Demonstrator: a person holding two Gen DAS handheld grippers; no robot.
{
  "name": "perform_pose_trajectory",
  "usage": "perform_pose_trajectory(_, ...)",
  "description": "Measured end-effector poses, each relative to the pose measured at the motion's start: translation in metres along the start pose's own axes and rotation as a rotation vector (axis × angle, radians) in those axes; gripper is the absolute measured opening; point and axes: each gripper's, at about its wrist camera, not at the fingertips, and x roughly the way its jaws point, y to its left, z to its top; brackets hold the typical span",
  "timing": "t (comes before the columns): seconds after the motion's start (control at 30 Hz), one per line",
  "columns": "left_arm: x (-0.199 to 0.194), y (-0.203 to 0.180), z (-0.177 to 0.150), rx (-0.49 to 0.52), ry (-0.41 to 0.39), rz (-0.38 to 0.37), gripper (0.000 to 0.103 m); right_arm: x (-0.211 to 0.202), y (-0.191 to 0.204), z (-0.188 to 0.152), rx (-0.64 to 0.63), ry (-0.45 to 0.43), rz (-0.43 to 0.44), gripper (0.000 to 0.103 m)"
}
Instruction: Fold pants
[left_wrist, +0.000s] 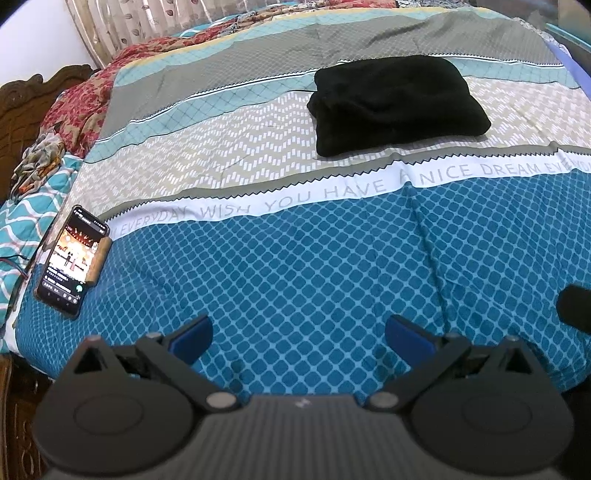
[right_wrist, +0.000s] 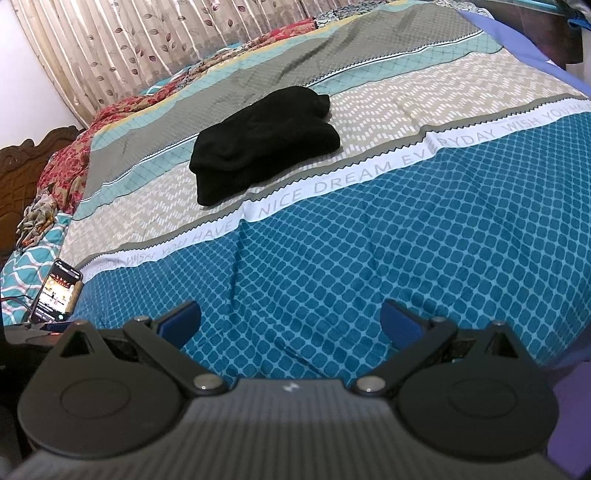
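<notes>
Left wrist view: left gripper (left_wrist: 298, 334), fingers spread and empty, hovers over the bedspread (left_wrist: 295, 258); black pants (left_wrist: 397, 105) lie folded well ahead.

Right wrist view: right gripper (right_wrist: 290, 321) likewise spread; a careless grab could undo the pants (right_wrist: 264, 144).

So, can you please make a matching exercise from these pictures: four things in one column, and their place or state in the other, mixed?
Things:
1. pants
2. phone
3. left tool
4. curtain

Place or state:
A. open, holding nothing
B. hanging behind the bed
C. folded in a bundle on the beige band
D. screen lit, at the bed's left edge

Pairs: 1-C, 2-D, 3-A, 4-B
</notes>
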Motion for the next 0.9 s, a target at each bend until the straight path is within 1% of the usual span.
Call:
perform_pose_trajectory(0.2, -0.0002, 0.0011, 0.0001, -0.005, -0.007, 0.010, 0.103, 0.0004, -0.0006, -0.0002, 0.006, 0.003, 0.000, 0.103)
perform_pose_trajectory(0.5, 0.0015, 0.0023, -0.0010, -0.021, 0.004, 0.031, 0.103, 0.0003, 0.0000, -0.0010, 0.007, 0.003, 0.000, 0.103)
perform_pose_trajectory(0.67, -0.0023, 0.0015, -0.0006, -0.015, -0.024, 0.055, 0.103, 0.0002, 0.0002, -0.0009, 0.006, 0.003, -0.001, 0.103)
perform_pose_trajectory(0.9, -0.0053, 0.0046, 0.0004, -0.021, -0.043, 0.055, 0.103, 0.0000, 0.0010, -0.0014, 0.005, 0.002, -0.001, 0.103)
